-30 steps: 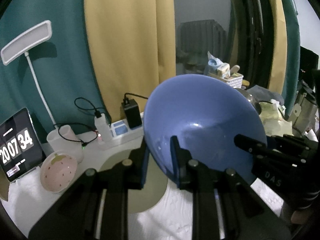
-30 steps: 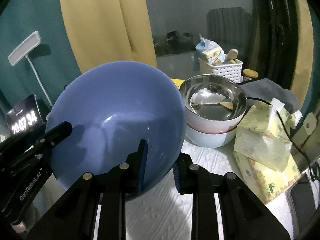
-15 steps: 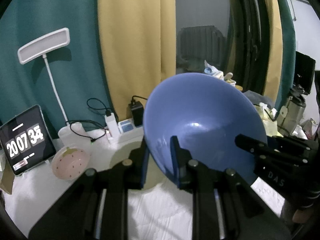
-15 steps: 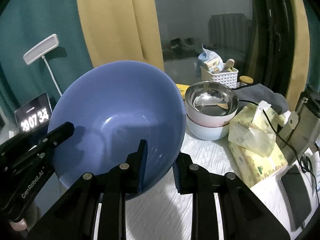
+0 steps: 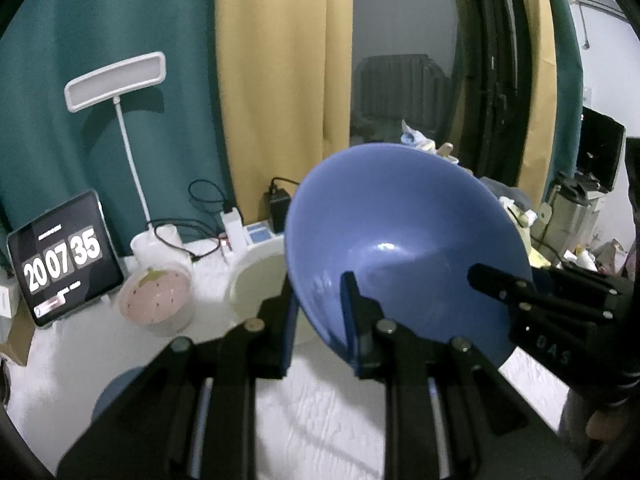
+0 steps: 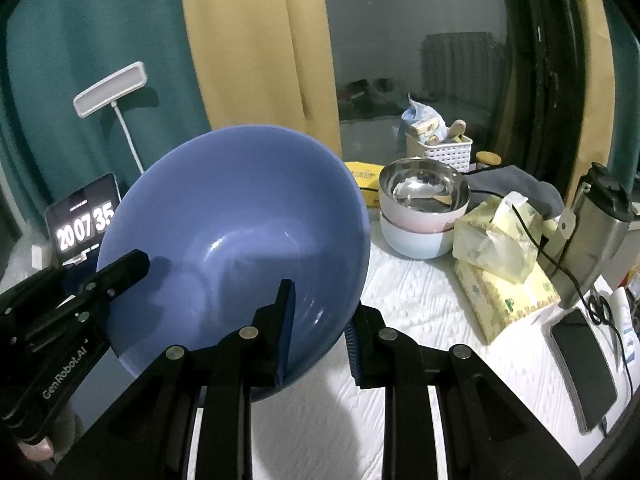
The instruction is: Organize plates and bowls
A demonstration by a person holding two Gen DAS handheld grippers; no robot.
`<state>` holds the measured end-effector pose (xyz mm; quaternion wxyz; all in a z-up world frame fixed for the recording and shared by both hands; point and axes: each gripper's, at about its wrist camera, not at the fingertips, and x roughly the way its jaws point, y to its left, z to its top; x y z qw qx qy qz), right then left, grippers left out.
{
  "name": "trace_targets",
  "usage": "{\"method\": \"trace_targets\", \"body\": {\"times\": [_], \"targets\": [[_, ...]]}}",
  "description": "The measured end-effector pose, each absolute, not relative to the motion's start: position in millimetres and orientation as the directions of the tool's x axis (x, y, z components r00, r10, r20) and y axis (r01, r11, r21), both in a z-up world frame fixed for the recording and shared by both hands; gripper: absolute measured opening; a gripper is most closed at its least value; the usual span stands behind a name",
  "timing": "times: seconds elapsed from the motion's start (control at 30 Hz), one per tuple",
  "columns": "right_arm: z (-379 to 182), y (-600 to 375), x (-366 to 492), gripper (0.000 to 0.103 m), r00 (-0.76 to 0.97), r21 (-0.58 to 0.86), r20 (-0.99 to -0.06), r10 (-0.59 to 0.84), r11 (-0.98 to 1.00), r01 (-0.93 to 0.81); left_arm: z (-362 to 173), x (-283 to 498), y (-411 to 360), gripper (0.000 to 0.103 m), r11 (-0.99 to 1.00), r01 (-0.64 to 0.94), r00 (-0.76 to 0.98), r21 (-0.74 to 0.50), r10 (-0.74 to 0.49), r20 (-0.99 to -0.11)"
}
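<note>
A large blue bowl (image 5: pixel 404 240) (image 6: pixel 240 232) hangs tilted above the white table, held from both sides. My left gripper (image 5: pixel 318 312) is shut on its left rim, one finger inside and one outside. My right gripper (image 6: pixel 320 320) is shut on its right rim, and it shows as a black tool at the right of the left wrist view. A pink strawberry bowl (image 5: pixel 156 300) and a cream plate (image 5: pixel 256 276) lie on the table at the left. A steel bowl (image 6: pixel 424 192) is stacked on a pink and a pale blue bowl at the back right.
A tablet clock (image 5: pixel 64 256), a white lamp (image 5: pixel 116 80) and a power strip with chargers (image 5: pixel 256 232) stand along the curtain. Tissue packs (image 6: pixel 500 256), a white basket (image 6: pixel 440 152), a metal flask (image 6: pixel 600 232) and a phone (image 6: pixel 580 364) crowd the right side. Another blue dish (image 5: pixel 116 392) peeks out low left.
Both grippers have pulled back and risen with the blue bowl. The table things now look smaller and farther, and more of the table shows. The grips are unchanged.
</note>
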<state>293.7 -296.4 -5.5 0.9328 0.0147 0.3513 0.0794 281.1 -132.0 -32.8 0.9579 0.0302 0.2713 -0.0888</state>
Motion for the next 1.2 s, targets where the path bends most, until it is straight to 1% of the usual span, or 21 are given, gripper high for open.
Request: {"method": "trace_targets", "body": {"times": [0.33, 1.2], "targets": [[-19.8, -285.0, 274.0, 0.025, 0.709, 0.082, -0.685, 0.168, 0.985, -0.155, -46.4, 257.4, -118.8, 0.021, 0.984, 0.179, 0.817, -0.010, -0.154, -0.555], [-82.7, -266.3, 251.7, 0.025, 0.544, 0.103, -0.820, 0.181, 0.980, -0.171, -114.3, 228.9, -98.2, 0.022, 0.985, 0.165, 0.702, -0.047, -0.151, -0.696]]}}
